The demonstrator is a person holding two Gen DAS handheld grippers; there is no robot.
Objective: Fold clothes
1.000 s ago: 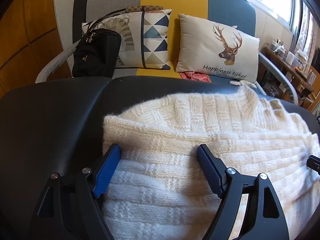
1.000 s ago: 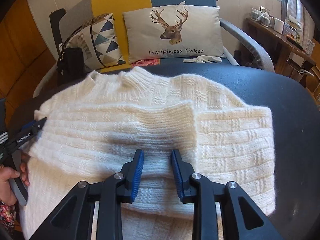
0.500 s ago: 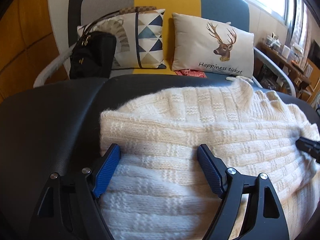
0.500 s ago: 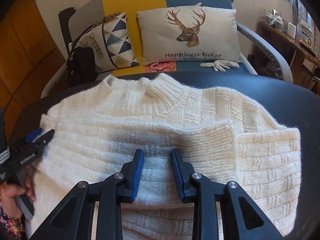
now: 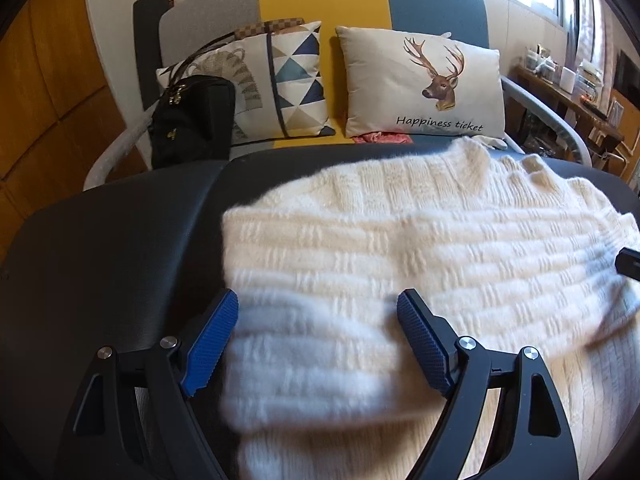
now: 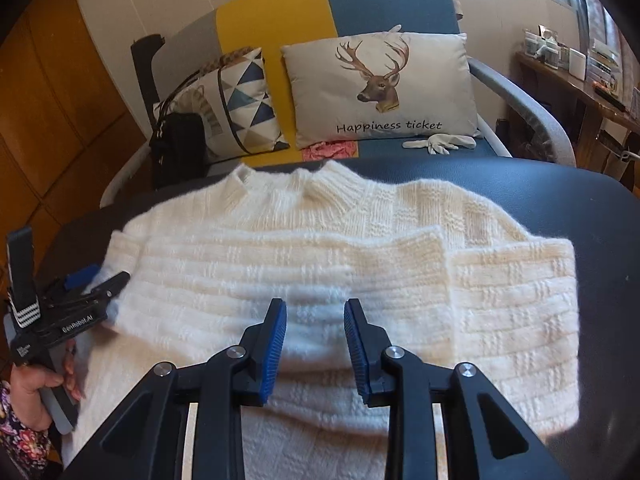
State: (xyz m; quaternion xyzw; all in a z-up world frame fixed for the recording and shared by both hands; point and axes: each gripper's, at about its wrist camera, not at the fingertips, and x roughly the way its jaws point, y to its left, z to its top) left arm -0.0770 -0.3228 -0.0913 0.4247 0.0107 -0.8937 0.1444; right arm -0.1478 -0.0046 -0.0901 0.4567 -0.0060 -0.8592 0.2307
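Since a second ago, the white sweater point(image 5: 400, 264) is sliding toward 3 o'clock in the left view and looks blurry there. In the right view it is sitting a bit more toward 3 o'clock too, and more of the left hand-held gripper point(image 6: 100, 280) is showing at 9 o'clock.

The sweater is lying on the dark surface point(image 5: 120, 248), with its neck at 12 o'clock and both sleeves folded across the body.

The left hand-held gripper point(image 5: 316, 340) is spreading its blue pads wide, with a fold of the sweater lying between them. I cannot tell if the pads are pressing on it.

The right hand-held gripper point(image 6: 315, 340) is keeping its pads closer together over the folded sleeve, with a gap showing between them, so it is not pinching.

Only the right view is showing a hand point(image 6: 32, 392) holding the left tool, and a white glove point(image 6: 440, 143) on the sofa. Only the left view is showing the tip of the right tool at 3 o'clock. Both views are showing the deer pillow point(image 6: 380, 92) and the black bag point(image 5: 192, 120) at 12 o'clock.
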